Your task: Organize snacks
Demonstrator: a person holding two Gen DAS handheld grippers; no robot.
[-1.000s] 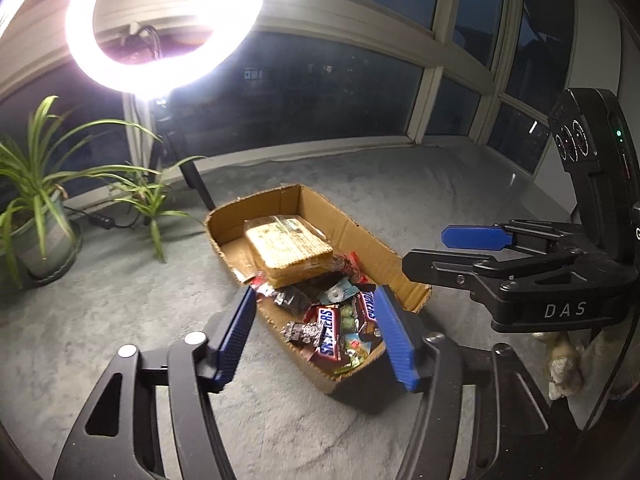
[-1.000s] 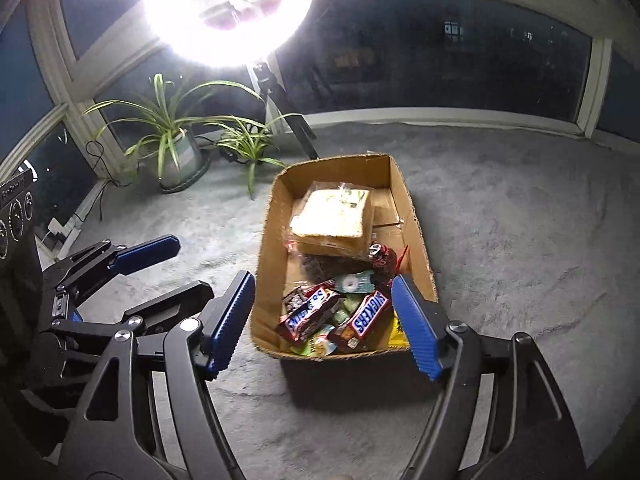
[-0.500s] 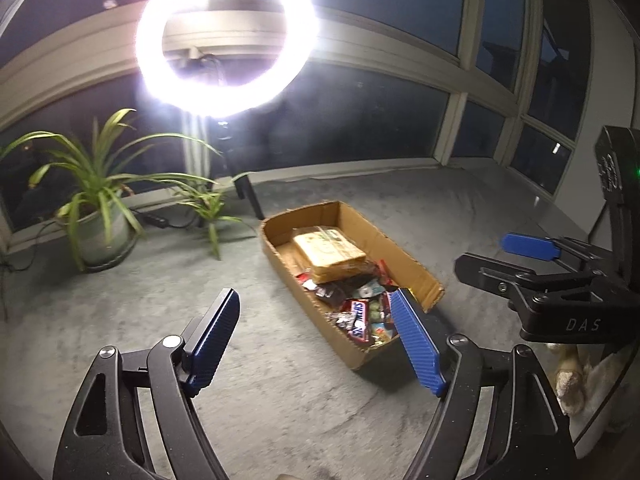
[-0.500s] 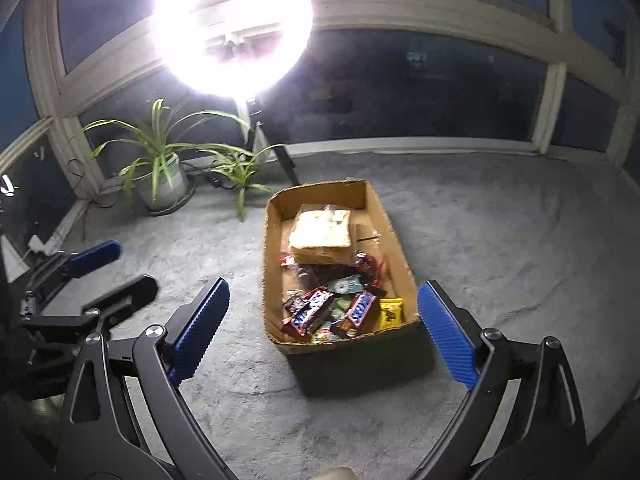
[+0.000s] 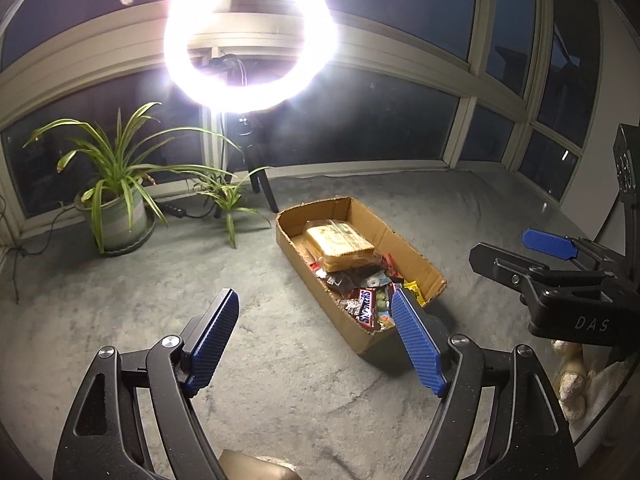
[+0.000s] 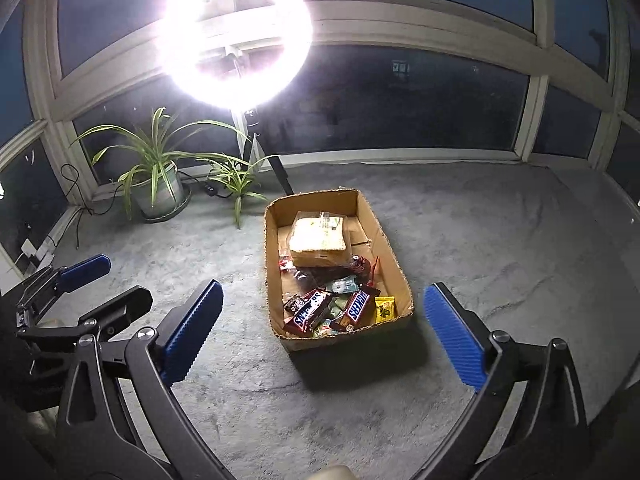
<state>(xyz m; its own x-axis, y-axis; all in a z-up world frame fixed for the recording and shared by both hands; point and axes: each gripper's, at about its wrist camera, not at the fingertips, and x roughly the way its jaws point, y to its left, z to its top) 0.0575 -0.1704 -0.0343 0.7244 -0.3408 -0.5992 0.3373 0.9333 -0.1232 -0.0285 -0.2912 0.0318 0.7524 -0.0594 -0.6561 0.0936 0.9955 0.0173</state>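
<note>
Snacks (image 6: 340,306) fill a cardboard box (image 6: 400,270) on the grey carpet (image 6: 500,240), a wrapped cracker pack (image 6: 318,236) at its 12 o'clock end. Left tongs (image 5: 316,342) and right tongs (image 6: 320,338) hang wide, empty, short of the box. Ring light (image 6: 236,34) glares at 11 o'clock.

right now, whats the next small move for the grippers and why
Probably bring the right gripper down toward the near end of the cardboard box, over the Snickers bars. Both it and the left gripper are open, empty and well above the carpet.
</note>
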